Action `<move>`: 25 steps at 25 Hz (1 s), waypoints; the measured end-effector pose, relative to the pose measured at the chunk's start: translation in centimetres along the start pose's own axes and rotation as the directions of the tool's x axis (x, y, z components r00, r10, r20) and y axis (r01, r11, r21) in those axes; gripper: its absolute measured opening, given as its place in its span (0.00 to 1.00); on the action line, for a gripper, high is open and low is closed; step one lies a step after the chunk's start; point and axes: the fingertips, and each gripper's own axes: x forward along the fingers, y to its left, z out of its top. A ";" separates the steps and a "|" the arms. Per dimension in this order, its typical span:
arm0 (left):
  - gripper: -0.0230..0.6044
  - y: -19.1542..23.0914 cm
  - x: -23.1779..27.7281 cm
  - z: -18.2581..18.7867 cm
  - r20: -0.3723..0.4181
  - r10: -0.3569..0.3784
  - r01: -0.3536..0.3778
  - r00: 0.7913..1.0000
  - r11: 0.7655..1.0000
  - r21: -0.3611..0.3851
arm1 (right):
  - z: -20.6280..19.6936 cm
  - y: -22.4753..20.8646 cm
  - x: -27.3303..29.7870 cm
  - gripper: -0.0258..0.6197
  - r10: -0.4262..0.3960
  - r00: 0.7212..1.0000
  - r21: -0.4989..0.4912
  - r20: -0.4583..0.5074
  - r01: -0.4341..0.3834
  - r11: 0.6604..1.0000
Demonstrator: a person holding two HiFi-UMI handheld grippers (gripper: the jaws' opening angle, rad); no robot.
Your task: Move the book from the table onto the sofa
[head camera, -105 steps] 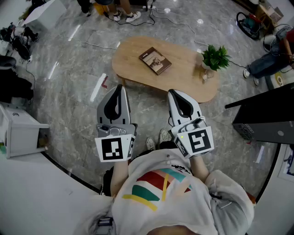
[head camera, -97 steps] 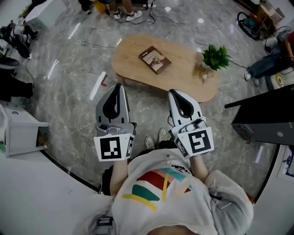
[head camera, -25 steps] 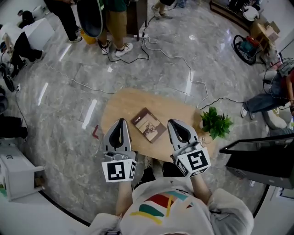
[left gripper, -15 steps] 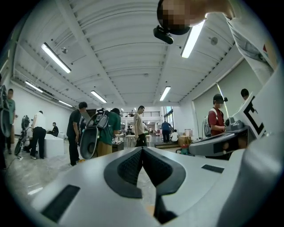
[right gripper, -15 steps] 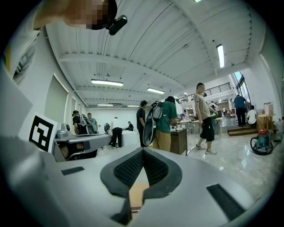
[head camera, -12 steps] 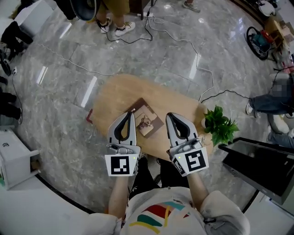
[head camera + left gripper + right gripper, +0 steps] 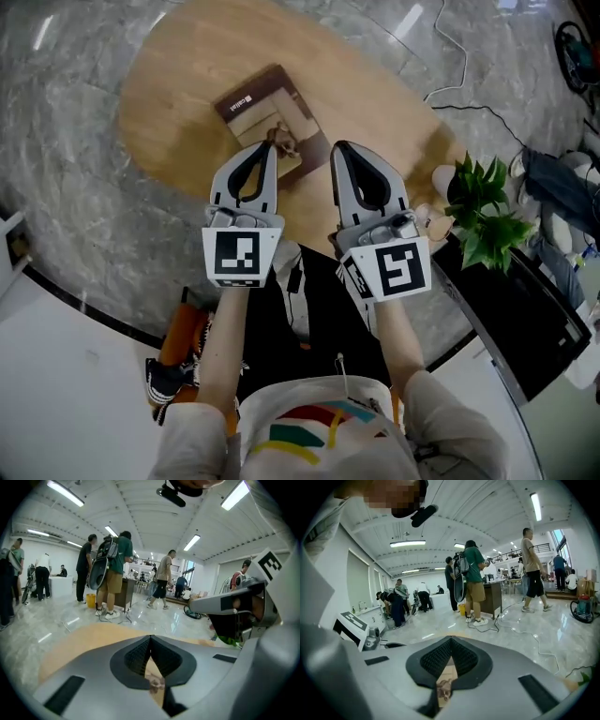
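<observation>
Head view: oval wooden worktop [image 7: 169, 84]; book [image 7: 267, 112] lying flat on it, cover up; left gripper [image 7: 269, 148] with tips over the book's near edge, contact not discernible; right gripper [image 7: 338, 150] just beside the book's near corner; potted plant [image 7: 483, 211] at the worktop's right end

Left gripper view: jaws clenched tip to tip, nothing between them; strip of the book [image 7: 153, 679] visible below the tips; people [image 7: 112, 569] standing beyond the worktop

Right gripper view: jaws likewise clenched and empty; strip of the book [image 7: 445, 686] below the tips
</observation>
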 end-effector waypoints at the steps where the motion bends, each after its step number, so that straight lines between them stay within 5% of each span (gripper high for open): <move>1: 0.05 -0.1 0.5 -1.7 -0.025 -0.005 0.005 1.000 1.000 -0.001 | -1.4 0.2 0.4 0.06 0.011 1.000 0.003 -0.019 -0.011 1.000; 12: 0.05 0.9 3.0 -15.3 -0.212 -0.053 0.047 0.976 0.998 -0.031 | -12.0 3.5 2.0 0.06 0.084 0.981 -0.015 -0.175 -0.088 0.996; 21: 0.05 0.6 3.5 -18.4 -0.244 -0.097 0.083 0.965 0.994 -0.070 | -13.6 6.5 2.6 0.06 0.116 0.974 -0.059 -0.196 -0.130 0.990; 25: 0.05 0.6 3.6 -18.3 -0.268 -0.084 0.081 0.960 0.996 -0.022 | -13.3 7.4 2.7 0.06 0.123 0.972 -0.071 -0.201 -0.139 0.988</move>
